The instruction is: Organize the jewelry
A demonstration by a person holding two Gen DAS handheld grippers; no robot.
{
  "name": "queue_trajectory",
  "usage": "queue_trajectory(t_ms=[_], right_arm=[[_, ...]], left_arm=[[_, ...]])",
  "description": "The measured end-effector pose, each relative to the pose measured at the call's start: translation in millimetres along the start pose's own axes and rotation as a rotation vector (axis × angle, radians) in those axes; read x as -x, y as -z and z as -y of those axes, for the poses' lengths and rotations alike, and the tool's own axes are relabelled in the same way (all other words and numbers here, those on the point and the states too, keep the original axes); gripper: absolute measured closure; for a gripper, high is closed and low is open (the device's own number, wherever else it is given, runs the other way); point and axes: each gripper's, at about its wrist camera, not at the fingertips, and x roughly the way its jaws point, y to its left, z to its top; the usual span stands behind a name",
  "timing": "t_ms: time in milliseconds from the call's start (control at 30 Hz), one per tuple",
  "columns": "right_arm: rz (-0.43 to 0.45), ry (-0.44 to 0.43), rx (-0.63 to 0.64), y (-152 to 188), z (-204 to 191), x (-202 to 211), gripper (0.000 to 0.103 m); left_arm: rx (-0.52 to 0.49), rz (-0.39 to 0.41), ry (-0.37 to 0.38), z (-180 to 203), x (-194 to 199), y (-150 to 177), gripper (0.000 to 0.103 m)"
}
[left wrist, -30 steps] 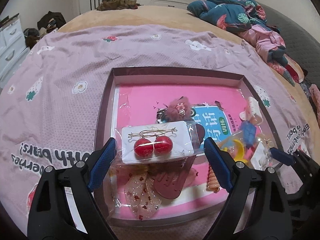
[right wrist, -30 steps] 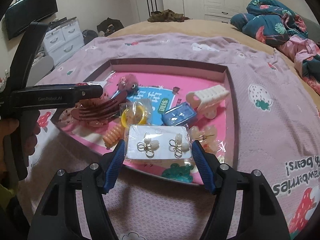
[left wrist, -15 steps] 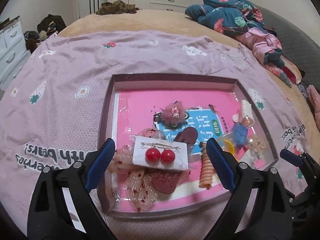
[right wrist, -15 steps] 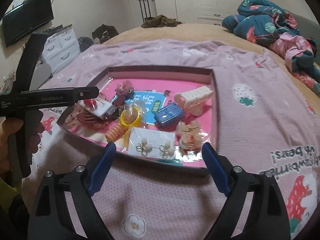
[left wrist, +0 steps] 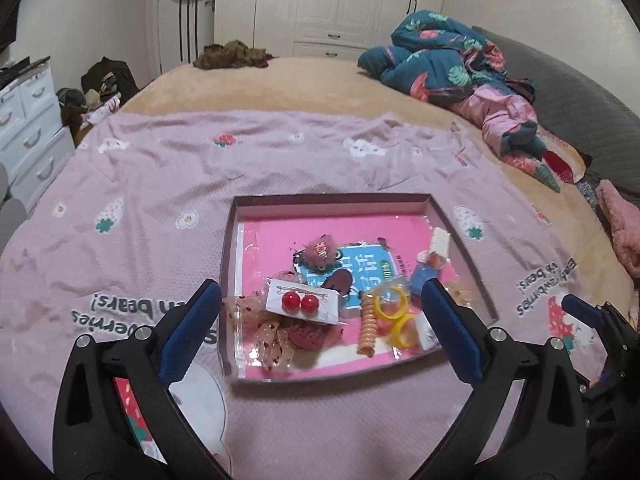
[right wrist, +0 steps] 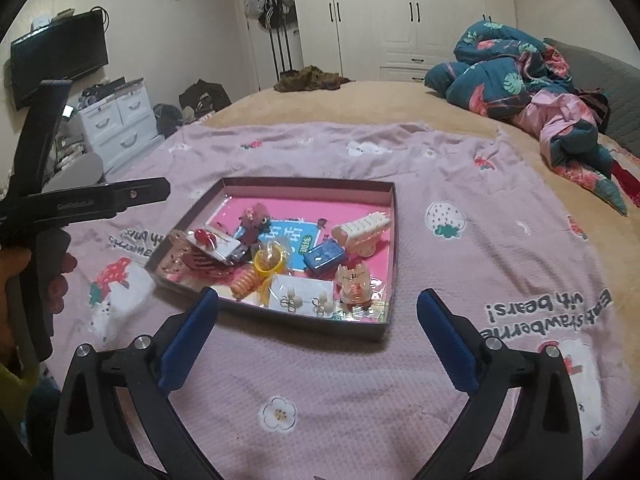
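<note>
Bedroom scene: pink strawberry-print blanket point(left wrist: 168, 184) spread over a tan bed, white wardrobes in the upper background, crumpled teal quilt point(left wrist: 440, 56) upper right.

Shallow box tray point(left wrist: 230, 280) sits on the blanket, centre of both views. Inside it: carded red ball earrings point(left wrist: 299, 303) lower left on top of a lace bow and dark red comb, peach spiral hair tie point(left wrist: 368, 326), yellow rings point(left wrist: 394, 312), pink furry clip point(left wrist: 318, 252), blue box point(right wrist: 324, 256), cream claw clip point(right wrist: 362, 230), carded pearl earrings point(right wrist: 306, 298) at the near edge in the right wrist view.

Left gripper point(left wrist: 320, 324): angled down at the tray from above, jaws opening, 2 blue pads wide apart, nothing between them, touching nothing. Seen side-on at mid left of the right wrist view, with a hand point(right wrist: 24, 276) on its grip.

Right gripper point(right wrist: 316, 332): also tilted down, short of the tray's near wall, jaws opening, empty, over bare blanket
</note>
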Motion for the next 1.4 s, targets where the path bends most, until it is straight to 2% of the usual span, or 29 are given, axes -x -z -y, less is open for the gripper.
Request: queue_trajectory(t_ms=[267,700,1067,1300,1400], right_arm=[[0.04,0.003,0.0,1,-5,32,0.004],[0.091,0.008,0.002,11,-16,67,0.004],[0.093,0.03,-0.001,31,-24,74,0.004],[0.09,0.074,0.032,53,-34,71,0.004],[0.09,0.067,0.023,62,-36,71,0.004]], left_arm=[[-0.003,0.041,-0.002,7,39,12,0.009],[0.043,0.052,0.0,-1,80,57,0.009],[0.05,0.042,-0.036,-10,90,98,0.009],[0.055,0.045,-0.026,-9,92,120,0.009],[0.052,0.045,-0.026,-6,91,132,0.009]])
